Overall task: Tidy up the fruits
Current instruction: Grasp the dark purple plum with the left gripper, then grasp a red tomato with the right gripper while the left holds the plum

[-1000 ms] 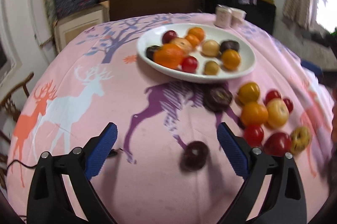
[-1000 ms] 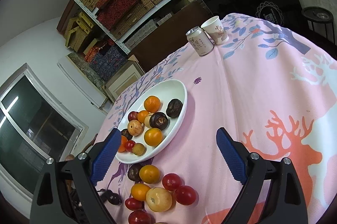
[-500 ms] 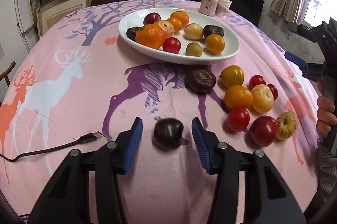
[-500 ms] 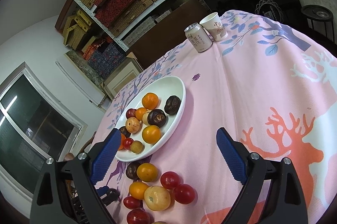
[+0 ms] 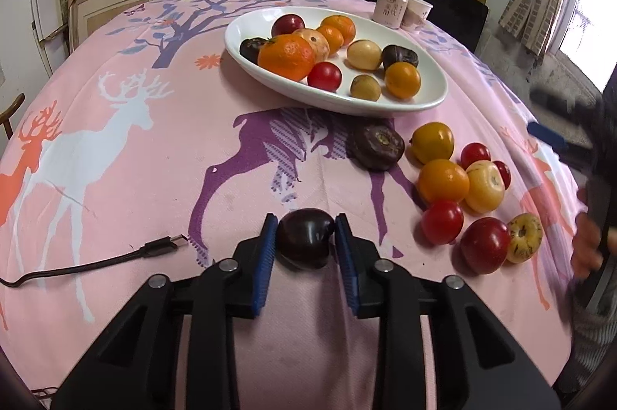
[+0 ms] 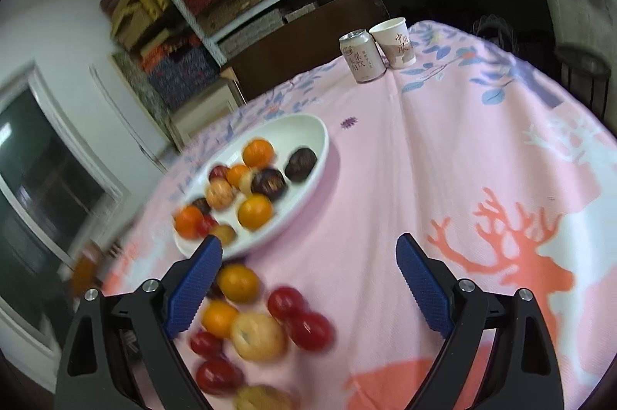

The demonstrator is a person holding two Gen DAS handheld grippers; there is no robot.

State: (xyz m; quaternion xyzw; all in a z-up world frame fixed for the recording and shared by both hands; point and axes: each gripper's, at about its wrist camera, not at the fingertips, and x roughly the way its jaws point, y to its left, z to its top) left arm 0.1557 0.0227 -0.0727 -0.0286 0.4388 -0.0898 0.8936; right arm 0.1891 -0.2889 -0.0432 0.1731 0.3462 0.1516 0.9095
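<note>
pink cloth point(image 5: 115, 186) lies bare left of left tool point(image 5: 305, 236) gripping dark plum point(image 5: 304, 236).

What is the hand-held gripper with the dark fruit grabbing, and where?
The left hand-held gripper pinches the dark purple fruit by its two sides. The right hand-held gripper is open and holds nothing.

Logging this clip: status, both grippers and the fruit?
Left gripper shut on dark plum, on the cloth. Right gripper open, empty, over loose fruit. Plate ahead; path clear.
</note>
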